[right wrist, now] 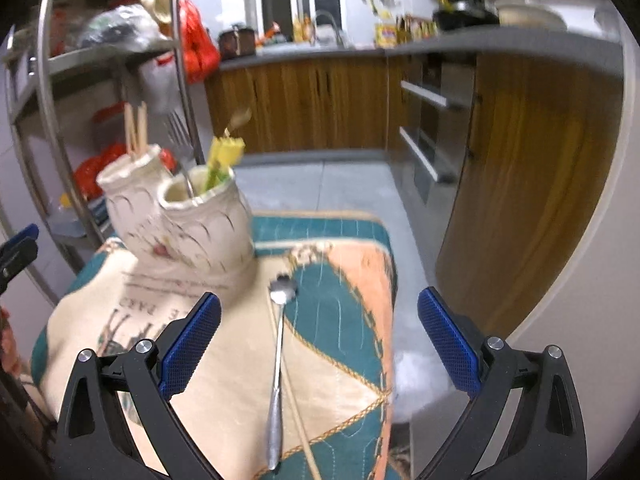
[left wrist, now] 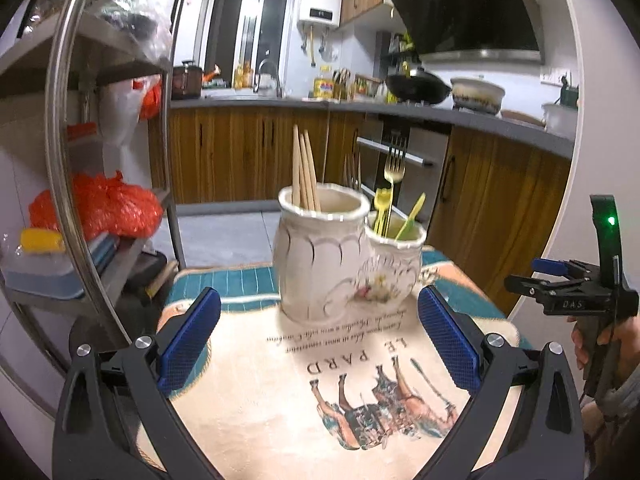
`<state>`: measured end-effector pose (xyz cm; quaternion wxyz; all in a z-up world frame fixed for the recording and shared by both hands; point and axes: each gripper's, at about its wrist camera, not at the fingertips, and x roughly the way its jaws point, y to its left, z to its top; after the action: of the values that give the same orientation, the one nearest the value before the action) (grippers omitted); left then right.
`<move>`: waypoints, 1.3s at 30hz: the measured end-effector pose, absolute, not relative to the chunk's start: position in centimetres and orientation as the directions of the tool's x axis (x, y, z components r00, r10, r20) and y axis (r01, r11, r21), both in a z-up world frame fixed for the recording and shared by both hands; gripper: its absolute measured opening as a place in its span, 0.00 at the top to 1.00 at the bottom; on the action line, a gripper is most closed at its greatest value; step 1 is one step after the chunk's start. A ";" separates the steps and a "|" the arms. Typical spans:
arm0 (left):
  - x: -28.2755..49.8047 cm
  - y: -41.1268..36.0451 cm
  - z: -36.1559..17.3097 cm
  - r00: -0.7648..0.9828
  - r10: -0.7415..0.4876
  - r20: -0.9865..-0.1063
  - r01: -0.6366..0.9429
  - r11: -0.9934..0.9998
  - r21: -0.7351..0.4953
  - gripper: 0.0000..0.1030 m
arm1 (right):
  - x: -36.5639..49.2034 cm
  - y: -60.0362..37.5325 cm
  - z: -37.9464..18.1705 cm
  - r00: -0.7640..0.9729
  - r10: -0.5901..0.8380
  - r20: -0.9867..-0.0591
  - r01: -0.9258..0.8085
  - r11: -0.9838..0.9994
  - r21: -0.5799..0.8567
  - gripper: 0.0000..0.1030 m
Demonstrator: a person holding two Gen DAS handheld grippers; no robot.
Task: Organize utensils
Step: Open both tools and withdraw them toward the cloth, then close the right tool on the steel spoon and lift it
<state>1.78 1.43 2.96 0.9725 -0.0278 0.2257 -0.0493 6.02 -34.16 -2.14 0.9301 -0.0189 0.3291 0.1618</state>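
A white ceramic double holder (left wrist: 320, 264) stands on a printed cloth-covered table (left wrist: 280, 400). Its taller pot holds wooden chopsticks (left wrist: 304, 172); its smaller pot (left wrist: 394, 264) holds a gold fork (left wrist: 394, 168) and yellow-green plastic utensils (left wrist: 410, 212). My left gripper (left wrist: 319, 338) is open and empty just in front of the holder. In the right wrist view the holder (right wrist: 188, 228) is at upper left. A silver spoon (right wrist: 278, 364) and a single chopstick (right wrist: 296, 408) lie on the cloth between my open right gripper's fingers (right wrist: 319, 340). The right gripper also shows in the left wrist view (left wrist: 568, 284).
A metal shelving rack (left wrist: 76, 160) with orange bags and boxes stands to the left. Wooden kitchen cabinets (left wrist: 248, 152) and an oven (left wrist: 400, 160) are behind. The table's right edge (right wrist: 394, 320) drops to the tiled floor.
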 end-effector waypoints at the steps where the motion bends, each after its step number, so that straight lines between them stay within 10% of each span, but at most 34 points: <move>1: 2.1 1.3 2.6 0.885 -0.111 -0.451 0.085 0.993 -0.078 0.06 | 6.3 -34.1 -2.6 0.719 0.291 -0.631 -0.314 0.946 0.079 0.08; 17: 3.8 -0.6 0.1 0.826 -0.140 -0.547 0.133 0.990 -0.054 0.06 | 8.8 -29.9 -6.8 0.576 0.287 -0.766 -0.387 0.920 0.053 0.79; 39: 3.8 -2.0 -0.4 0.820 -0.145 -0.554 0.163 0.987 -0.017 0.06 | 11.5 -29.3 -7.8 0.523 0.301 -0.798 -0.377 0.921 0.100 0.96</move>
<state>3.83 -1.97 -0.40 0.9537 0.0158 0.2893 -0.0806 11.49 -29.26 -7.82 0.8715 -0.0425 0.4482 0.1943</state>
